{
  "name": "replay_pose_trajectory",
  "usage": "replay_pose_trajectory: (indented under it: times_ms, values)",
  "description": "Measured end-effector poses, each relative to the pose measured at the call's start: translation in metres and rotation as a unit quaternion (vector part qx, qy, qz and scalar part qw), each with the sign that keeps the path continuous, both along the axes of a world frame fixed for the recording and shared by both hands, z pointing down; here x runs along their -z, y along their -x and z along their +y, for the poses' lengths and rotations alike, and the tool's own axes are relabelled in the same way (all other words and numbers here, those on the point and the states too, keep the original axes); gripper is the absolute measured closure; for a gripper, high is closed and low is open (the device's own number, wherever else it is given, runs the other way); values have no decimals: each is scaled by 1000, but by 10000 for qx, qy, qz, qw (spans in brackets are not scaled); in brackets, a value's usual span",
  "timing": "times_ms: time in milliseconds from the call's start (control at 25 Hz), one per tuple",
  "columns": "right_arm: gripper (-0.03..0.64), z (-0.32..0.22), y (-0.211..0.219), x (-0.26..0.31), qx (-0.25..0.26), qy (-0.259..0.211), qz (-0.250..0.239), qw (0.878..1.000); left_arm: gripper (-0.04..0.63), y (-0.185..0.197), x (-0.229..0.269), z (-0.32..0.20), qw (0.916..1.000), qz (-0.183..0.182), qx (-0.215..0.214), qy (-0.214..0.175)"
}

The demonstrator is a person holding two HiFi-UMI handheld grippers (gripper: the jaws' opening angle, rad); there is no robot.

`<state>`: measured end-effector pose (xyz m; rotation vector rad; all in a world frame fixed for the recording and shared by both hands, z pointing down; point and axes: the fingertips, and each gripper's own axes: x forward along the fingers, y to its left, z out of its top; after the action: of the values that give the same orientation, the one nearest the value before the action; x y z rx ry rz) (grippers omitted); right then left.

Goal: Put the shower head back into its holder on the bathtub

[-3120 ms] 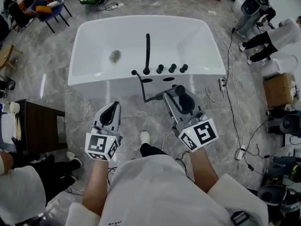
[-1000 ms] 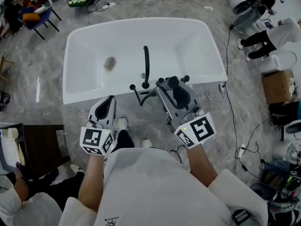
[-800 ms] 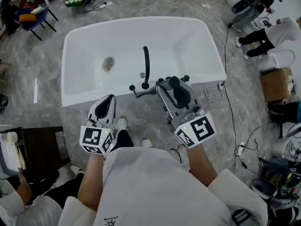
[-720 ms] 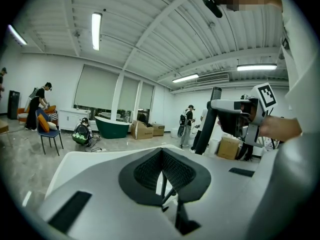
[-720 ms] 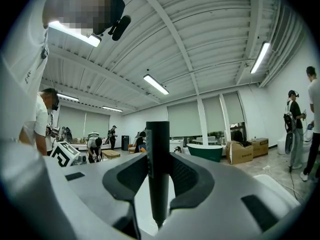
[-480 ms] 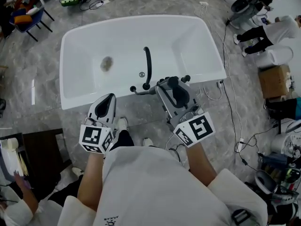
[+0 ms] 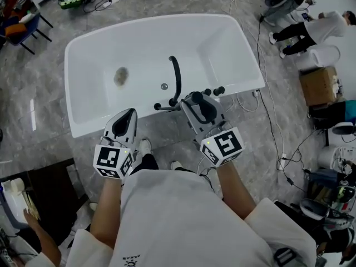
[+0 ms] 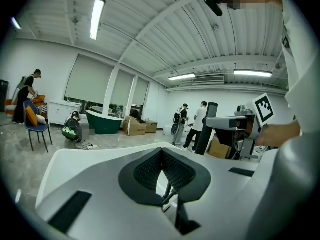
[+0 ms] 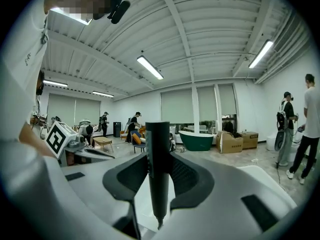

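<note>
While the right gripper (image 7: 194, 100), held nearly level over the bathtub's (image 7: 245, 85) near rim, clamps the black shower head (image 9: 157, 159), the left gripper (image 7: 126, 114) hovers alongside, jaws together.

A grey marbled stone floor (image 7: 39, 99) carries a white freestanding bathtub (image 7: 222, 49), which stands in the middle of it. To the right of the tub thin black cables (image 7: 271, 115) trail across the floor, with a brown cardboard box (image 7: 318, 85) beyond them. A dark wooden table (image 7: 41, 185) stands at lower left and a blue chair (image 7: 22, 24) at upper left.
</note>
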<state>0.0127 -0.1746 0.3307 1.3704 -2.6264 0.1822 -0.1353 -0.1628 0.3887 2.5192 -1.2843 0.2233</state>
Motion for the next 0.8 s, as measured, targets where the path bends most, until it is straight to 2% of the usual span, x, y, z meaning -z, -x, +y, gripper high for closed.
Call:
replay_pose_trajectory:
  times_ms: [480, 800]
  values:
    - [474, -13, 12, -43, -338, 411, 30, 9986, 586, 3, -20, -22, 9983, 34, -558, 185]
    - [474, -28, 12, -70, -217, 648, -2, 9977, 586, -5, -43, -29, 9975, -11, -564, 422]
